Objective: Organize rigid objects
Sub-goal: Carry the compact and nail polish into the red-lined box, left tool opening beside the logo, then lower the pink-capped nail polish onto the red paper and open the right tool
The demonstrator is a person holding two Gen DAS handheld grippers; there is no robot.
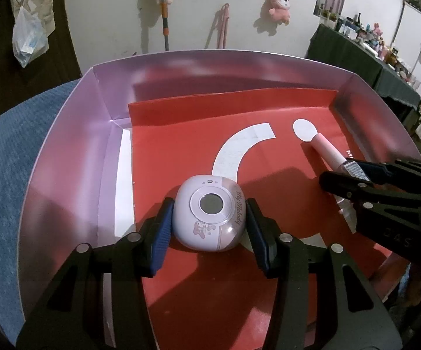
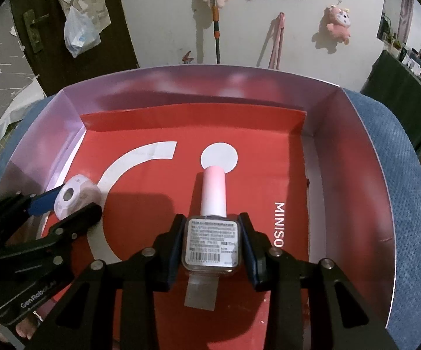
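A rounded white and pink My Melody case (image 1: 209, 217) lies on the red paper floor of a pink box (image 1: 64, 151). My left gripper (image 1: 209, 227) has its blue pads against both sides of the case. In the right wrist view the case (image 2: 75, 197) shows at the left between the left gripper's fingers. A bottle with a pink cap and a label (image 2: 212, 236) lies in the box (image 2: 341, 157), and my right gripper (image 2: 212, 245) is shut on its square body. In the left wrist view the bottle (image 1: 327, 150) and right gripper (image 1: 353, 178) show at the right.
The box sits on a blue cushion (image 1: 3, 160) (image 2: 399, 175). Its walls stand up on all visible sides. The red MINISO paper (image 2: 152, 204) covers most of the floor. A wall with hung plush toys (image 2: 340, 22) and a mop handle is behind.
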